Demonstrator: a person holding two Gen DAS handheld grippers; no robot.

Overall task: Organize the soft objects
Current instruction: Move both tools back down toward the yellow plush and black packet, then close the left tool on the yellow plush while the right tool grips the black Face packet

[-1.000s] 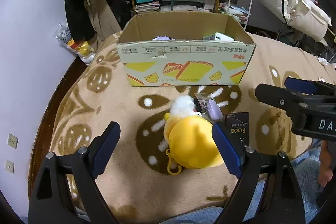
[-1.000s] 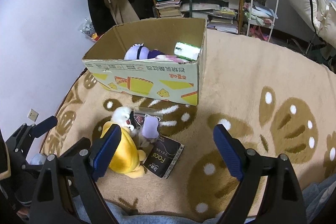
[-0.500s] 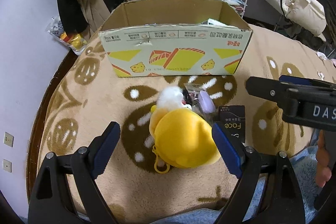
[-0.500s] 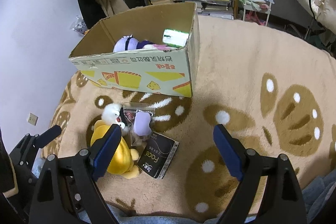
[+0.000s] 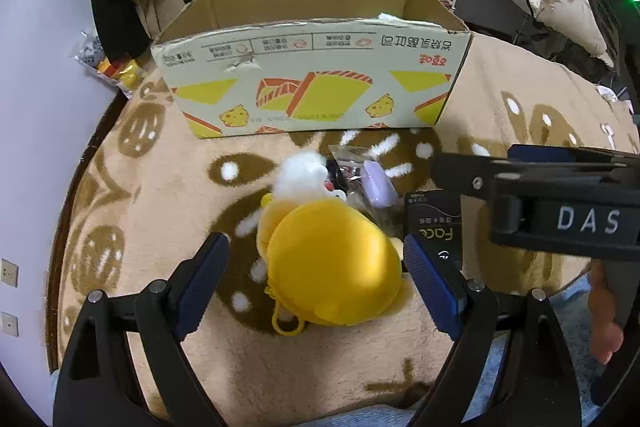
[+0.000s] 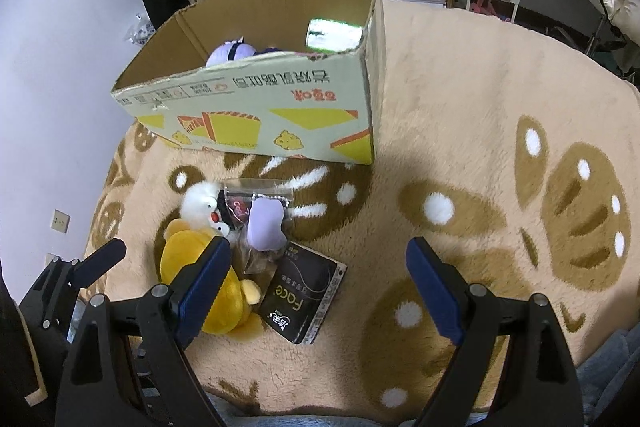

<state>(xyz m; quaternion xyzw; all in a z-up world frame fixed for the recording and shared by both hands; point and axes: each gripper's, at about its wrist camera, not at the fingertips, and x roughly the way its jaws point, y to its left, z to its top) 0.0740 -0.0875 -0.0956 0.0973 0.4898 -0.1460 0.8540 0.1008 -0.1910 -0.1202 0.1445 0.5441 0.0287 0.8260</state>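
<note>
Over the last second both wrist views have closed in on the pile: the yellow plush toy (image 5: pixel 332 263) now fills more of the left view and sits lower between the blue pads than before, and the cardboard box (image 5: pixel 312 83) appears larger. This reads as the approach phase of a pick, with no item lifted yet.

Left to right on the patterned blanket (image 5: pixel 160 195): the yellow plush toy, the white plush toy (image 5: pixel 300 173) touching its far side, a clear bag holding a purple item (image 5: pixel 376 183), then the black packet (image 5: pixel 434 227). All lie just in front of the box, which already holds a purple plush toy (image 6: pixel 230 53).

The left gripper (image 5: pixel 316 279) stands wide, its pads bracketing the yellow plush toy without pressing it. The right gripper (image 6: pixel 320 287) is equally wide and empty, positioned over the black packet and bare blanket.
</note>
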